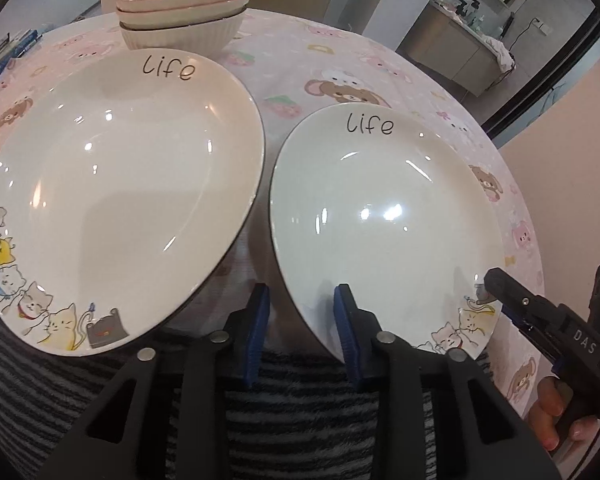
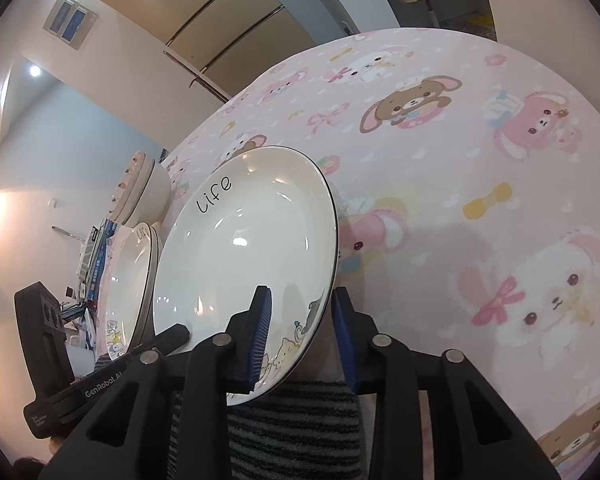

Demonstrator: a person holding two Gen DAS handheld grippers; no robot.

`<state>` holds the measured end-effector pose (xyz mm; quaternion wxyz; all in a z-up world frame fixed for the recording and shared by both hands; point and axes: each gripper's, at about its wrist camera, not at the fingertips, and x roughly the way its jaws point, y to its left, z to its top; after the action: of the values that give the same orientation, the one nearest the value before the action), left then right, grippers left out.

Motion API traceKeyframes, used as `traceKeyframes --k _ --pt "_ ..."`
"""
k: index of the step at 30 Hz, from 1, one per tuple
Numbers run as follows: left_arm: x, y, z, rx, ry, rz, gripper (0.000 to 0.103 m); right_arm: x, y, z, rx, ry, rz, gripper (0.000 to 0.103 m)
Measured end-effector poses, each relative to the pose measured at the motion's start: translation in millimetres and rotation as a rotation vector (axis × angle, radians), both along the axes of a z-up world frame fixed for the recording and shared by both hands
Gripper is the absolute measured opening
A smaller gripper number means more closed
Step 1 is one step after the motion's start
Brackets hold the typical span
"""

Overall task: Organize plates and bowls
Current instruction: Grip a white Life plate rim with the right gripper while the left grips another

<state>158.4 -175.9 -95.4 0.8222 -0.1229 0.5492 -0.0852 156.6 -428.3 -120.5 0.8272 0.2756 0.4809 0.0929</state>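
Item 1. Bowl stack (image 1: pixel 184 20): three bowls nested, a strawberry-printed one on top and a ribbed white one at the base. It stands at the far side of the table (image 1: pixel 340 64), which wears a pink cartoon-animal cloth. Judged already sorted.

Item 2. Left plate (image 1: pixel 120 184): white, lettered "life", cats drawn along the near rim. It sits directly in front of the bowl stack, just short of its base. No gripper is on it.

Item 3. Right plate (image 1: pixel 380 208): same pattern, nearer than the bowl stack and off to its right, rim almost meeting the left plate. This is the piece in hand.

Item 4. Right gripper (image 2: pixel 302 332): closed on the right plate's near rim at the cat drawing, one blue pad on the inner face and the other behind the rim.

Item 5. Left gripper (image 1: pixel 302 332): narrowed astride the same plate's rim on the side facing the left plate. The fisheye angle leaves it unclear whether the pads actually press.

Item 6. Striped fabric (image 1: pixel 300 420): along the near table edge, farthest from the bowl stack.

Status: bowls gathered; plates not yet one pile. Remaining, by judgement: lift the right plate and set it onto the left plate.
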Motion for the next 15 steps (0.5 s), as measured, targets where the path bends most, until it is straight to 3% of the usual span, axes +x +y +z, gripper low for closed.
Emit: traceKeyframes --k 2,7,15 --pt "-1 -1 0 -0.065 -0.022 -0.026 0.027 2 0 -3 0.001 0.000 0.008 0.028" --pt "-7 -7 -3 -0.050 -0.077 -0.062 0.027 9 -6 -16 0.103 0.034 0.019 0.027" --pt "-8 -6 -3 -0.063 -0.098 -0.083 0.027 6 -2 -14 0.046 0.031 0.031 0.019"
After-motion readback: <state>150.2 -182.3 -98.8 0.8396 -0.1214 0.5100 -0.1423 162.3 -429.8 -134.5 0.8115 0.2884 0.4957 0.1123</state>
